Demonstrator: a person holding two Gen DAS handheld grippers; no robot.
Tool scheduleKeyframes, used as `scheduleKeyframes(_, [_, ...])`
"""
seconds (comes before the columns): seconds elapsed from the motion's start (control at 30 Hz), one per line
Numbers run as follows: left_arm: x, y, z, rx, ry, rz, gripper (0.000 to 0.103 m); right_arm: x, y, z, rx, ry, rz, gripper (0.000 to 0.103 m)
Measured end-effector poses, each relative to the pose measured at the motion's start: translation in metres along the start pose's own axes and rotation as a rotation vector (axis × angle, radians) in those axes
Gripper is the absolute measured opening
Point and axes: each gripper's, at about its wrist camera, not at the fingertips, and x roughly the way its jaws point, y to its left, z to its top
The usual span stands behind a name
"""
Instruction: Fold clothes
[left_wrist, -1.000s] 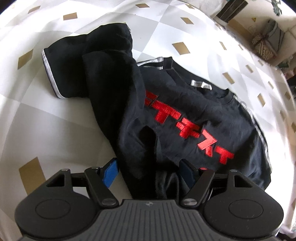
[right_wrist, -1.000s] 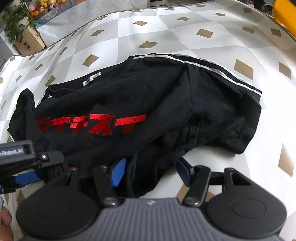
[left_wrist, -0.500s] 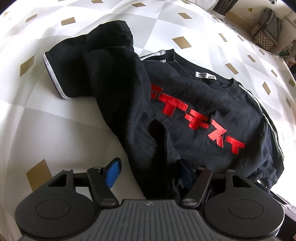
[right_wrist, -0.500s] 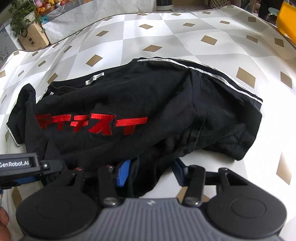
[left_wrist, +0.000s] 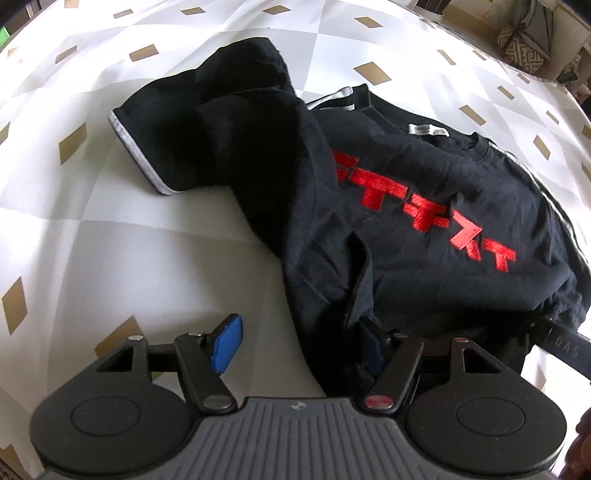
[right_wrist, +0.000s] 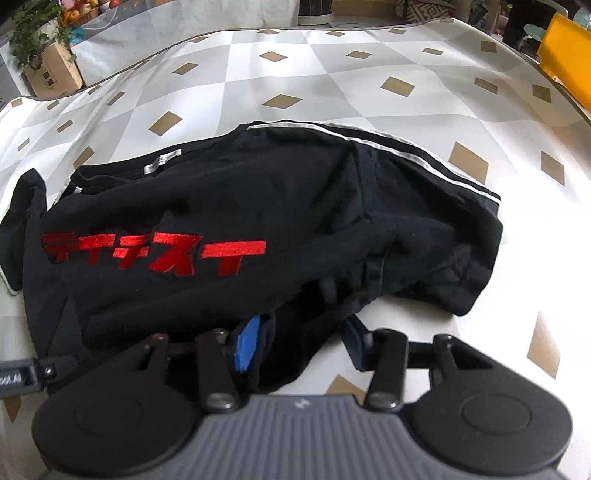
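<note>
Jaws of both grippers have narrowed over the last second around the near hem of the black T-shirt (left_wrist: 424, 206), crumpled on the checked worktop (left_wrist: 129, 229). Left gripper (left_wrist: 299, 341) and right gripper (right_wrist: 301, 338) stand half-spread with cloth between; a firm pinch is uncertain, so lifting looks premature.

free: tablecloth (left_wrist: 147, 258) left | blocked: black shirt (left_wrist: 424, 229) ahead

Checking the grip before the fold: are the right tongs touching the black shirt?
Touching. The right wrist view shows the shirt hem bunched between the right tongs, draped against the blue pad.
</note>
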Motion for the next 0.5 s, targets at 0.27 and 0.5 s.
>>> scheduleKeyframes(0.27, [-0.005,0.008,-0.011,0.033,0.005,0.016,0.066,0.002,-0.002,0.003,0.003,-0.029,-0.044,0.05])
scheduleKeyframes(0.5, [-0.007,0.014,-0.02,0.057,0.007,0.028,0.067,0.005,-0.003,0.006,0.02,-0.044,-0.061,0.053])
